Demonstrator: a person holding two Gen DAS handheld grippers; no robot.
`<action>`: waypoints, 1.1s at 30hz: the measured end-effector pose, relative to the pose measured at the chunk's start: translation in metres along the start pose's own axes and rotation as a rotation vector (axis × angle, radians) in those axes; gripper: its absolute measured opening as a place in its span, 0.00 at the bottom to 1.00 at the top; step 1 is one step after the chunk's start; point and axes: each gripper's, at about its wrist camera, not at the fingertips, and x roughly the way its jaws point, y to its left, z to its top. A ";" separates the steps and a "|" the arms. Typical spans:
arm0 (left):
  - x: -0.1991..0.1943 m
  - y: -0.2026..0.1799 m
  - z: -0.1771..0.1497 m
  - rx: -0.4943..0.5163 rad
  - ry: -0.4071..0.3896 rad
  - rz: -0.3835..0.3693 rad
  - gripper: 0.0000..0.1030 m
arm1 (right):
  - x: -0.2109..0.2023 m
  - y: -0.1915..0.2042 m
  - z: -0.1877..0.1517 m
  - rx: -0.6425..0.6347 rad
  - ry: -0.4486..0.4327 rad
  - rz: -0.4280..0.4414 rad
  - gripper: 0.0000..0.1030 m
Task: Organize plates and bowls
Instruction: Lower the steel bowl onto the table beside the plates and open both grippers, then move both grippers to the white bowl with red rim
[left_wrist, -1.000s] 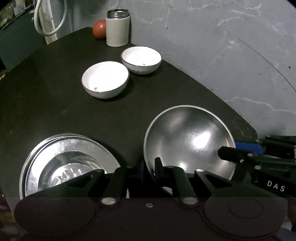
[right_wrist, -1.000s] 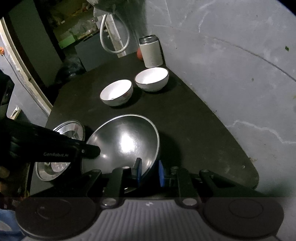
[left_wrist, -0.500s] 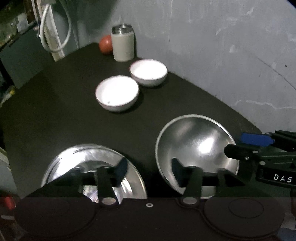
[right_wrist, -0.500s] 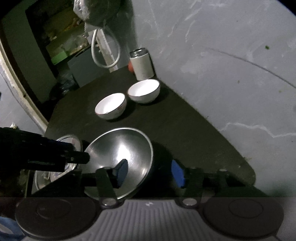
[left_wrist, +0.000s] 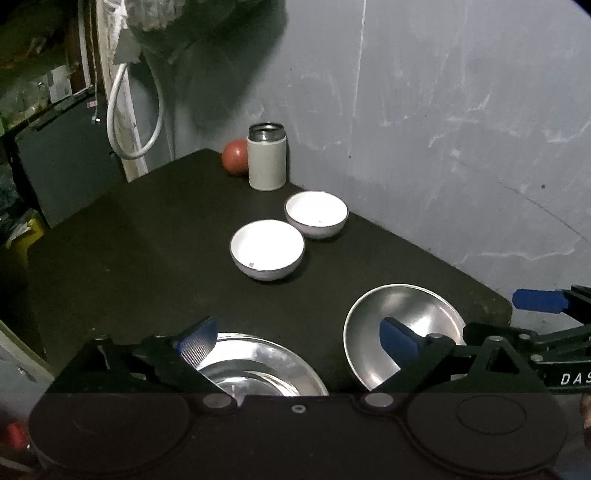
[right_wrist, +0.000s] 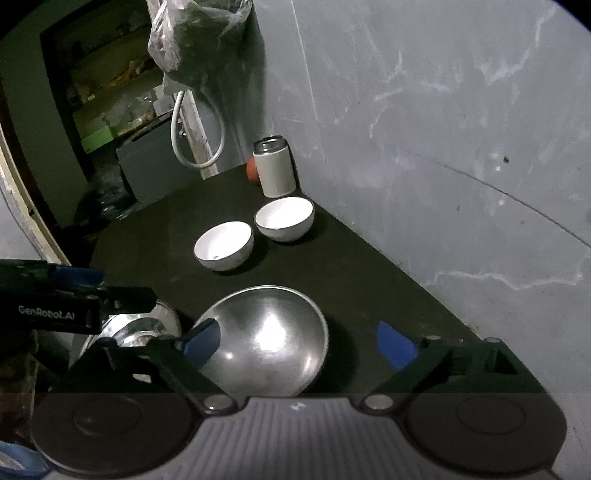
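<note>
Hovering: left gripper (left_wrist: 299, 341) jaws apart | right gripper (right_wrist: 299, 343) jaws apart | steel bowl (right_wrist: 273, 339) on table (right_wrist: 351, 266)

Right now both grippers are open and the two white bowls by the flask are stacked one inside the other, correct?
Not stacked. The left wrist view shows the near white bowl and far white bowl side by side. The left gripper and right gripper are open.
</note>
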 end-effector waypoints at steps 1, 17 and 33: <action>-0.004 0.002 -0.001 -0.004 -0.007 -0.006 0.93 | -0.004 0.005 -0.001 0.002 -0.005 -0.011 0.96; -0.053 0.045 -0.061 -0.157 -0.063 -0.050 0.99 | -0.050 0.087 -0.028 -0.164 -0.042 -0.153 1.00; -0.059 0.071 -0.063 -0.334 -0.047 0.068 0.99 | -0.031 0.091 -0.017 -0.240 0.008 -0.129 1.00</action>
